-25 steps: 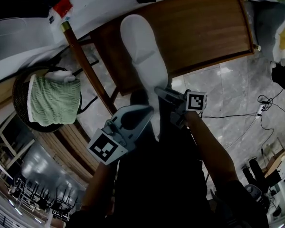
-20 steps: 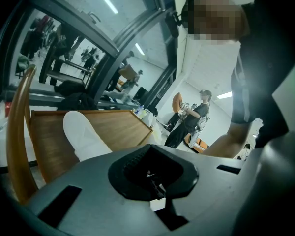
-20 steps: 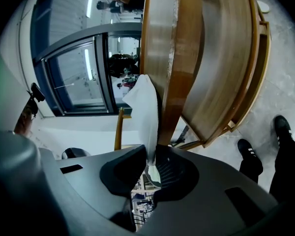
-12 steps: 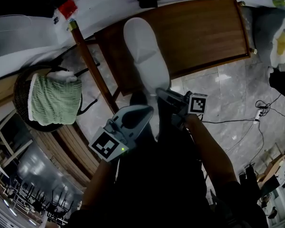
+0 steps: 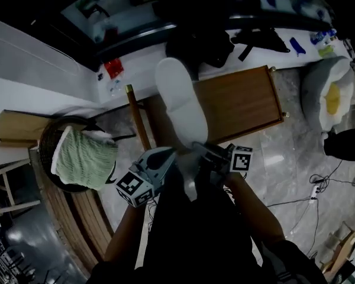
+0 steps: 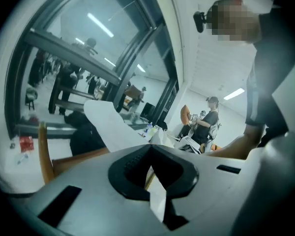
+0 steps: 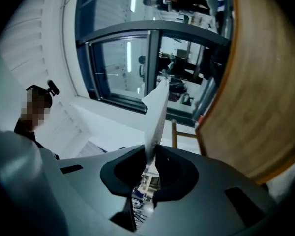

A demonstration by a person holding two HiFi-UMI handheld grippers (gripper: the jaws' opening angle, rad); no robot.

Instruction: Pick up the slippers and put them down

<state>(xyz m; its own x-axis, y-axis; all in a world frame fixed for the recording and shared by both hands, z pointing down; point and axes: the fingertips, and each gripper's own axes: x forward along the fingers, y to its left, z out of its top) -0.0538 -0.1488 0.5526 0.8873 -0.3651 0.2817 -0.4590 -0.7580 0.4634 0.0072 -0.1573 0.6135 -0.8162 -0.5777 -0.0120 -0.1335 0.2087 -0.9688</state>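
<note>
A long white slipper hangs in the air above a wooden table, toe pointing away from me. Both grippers hold its near end. My left gripper comes in from the left and is shut on the slipper, whose flat white sole runs away up and to the left. From the right, my right gripper is shut on the slipper, seen edge-on as a thin white blade between the pads. Whether a second slipper lies against the first I cannot tell.
Left of the table stands a wooden chair post. A dark basket with a green towel sits at the left. A white and yellow cushion lies at the right, cables run over the tiled floor, and a black bag rests behind.
Both grippers have risen with the slipper. The table, chair and basket now look smaller and farther below, and more of the room behind shows.
</note>
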